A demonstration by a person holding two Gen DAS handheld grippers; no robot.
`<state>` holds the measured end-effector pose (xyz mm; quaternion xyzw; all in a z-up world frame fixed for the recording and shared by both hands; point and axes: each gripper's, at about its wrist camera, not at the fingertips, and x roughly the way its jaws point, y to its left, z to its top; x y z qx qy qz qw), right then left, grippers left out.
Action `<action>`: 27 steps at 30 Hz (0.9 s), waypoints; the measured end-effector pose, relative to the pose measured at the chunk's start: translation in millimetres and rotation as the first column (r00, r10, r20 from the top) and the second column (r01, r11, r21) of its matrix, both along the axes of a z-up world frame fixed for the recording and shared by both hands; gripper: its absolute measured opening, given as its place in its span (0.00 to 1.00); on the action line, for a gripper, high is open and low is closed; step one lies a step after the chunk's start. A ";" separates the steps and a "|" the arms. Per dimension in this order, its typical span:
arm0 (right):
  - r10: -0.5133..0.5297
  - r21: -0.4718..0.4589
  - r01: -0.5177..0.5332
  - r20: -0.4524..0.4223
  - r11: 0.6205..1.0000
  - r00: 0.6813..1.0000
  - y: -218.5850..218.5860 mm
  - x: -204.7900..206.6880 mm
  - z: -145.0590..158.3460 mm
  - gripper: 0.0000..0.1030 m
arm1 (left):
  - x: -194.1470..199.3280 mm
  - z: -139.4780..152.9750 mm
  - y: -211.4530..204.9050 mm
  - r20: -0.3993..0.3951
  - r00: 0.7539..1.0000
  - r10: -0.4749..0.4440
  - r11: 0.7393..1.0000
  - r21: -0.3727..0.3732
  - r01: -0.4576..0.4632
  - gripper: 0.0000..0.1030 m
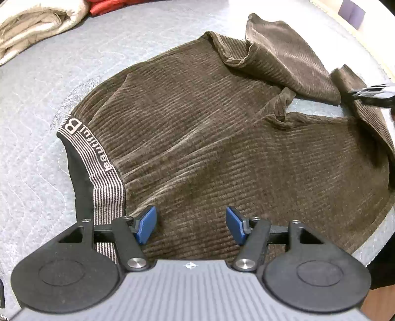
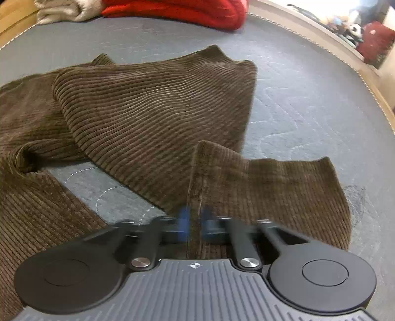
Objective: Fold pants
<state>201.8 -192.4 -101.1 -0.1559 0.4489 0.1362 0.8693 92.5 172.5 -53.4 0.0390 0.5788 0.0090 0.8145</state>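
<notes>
Brown corduroy pants [image 1: 209, 138] lie spread on a grey quilted surface, the striped waistband [image 1: 98, 163] at the left. My left gripper [image 1: 191, 226] is open and empty, its blue pads just above the fabric near the waist. My right gripper [image 2: 195, 222] is shut on a pant leg's edge [image 2: 246, 180] and holds that fold raised off the surface. The other leg [image 2: 153, 116] lies crumpled behind it. The right gripper also shows blurred at the right edge of the left wrist view [image 1: 372, 93].
A beige folded cloth [image 1: 32, 27] and a red garment [image 2: 177, 10] lie at the far end of the quilted surface [image 2: 308, 103]. Its piped edge [image 2: 365, 81] curves along the right, with room clutter beyond.
</notes>
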 end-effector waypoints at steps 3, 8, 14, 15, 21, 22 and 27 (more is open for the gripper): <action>-0.160 0.129 0.150 0.074 0.980 0.984 -46.4 -11.2 41.7 0.06 | 0.5 1.8 -3.7 0.013 1.000 -0.006 1.000 -0.004 0.006 0.66; -0.514 0.320 0.452 0.144 0.833 0.846 -179.3 -73.1 96.4 0.06 | -5.4 11.6 -17.4 0.055 0.998 -0.033 0.999 -0.037 0.035 0.66; -0.855 0.320 0.832 -0.108 0.453 0.507 -336.3 -166.2 67.7 0.06 | -10.0 19.5 -39.7 0.082 0.993 -0.080 0.995 -0.054 0.084 0.66; -0.887 0.293 0.885 -0.183 0.363 0.425 -357.2 -180.4 53.8 0.06 | -9.5 18.9 -42.8 0.080 0.993 -0.086 0.995 -0.050 0.090 0.66; -0.926 0.216 0.976 -0.364 0.023 0.102 -405.7 -218.9 11.7 0.08 | -0.5 13.0 -55.4 0.066 0.994 -0.089 0.995 -0.034 0.092 0.66; -0.947 0.210 0.977 -0.305 0.033 0.098 -403.6 -214.8 20.5 0.10 | 0.4 12.5 -56.7 0.065 0.994 -0.087 0.995 -0.032 0.090 0.66; -0.966 0.400 0.902 -0.124 0.160 0.227 -385.1 -190.3 57.6 0.19 | 1.6 10.7 -59.2 0.064 0.994 -0.085 0.996 -0.029 0.087 0.68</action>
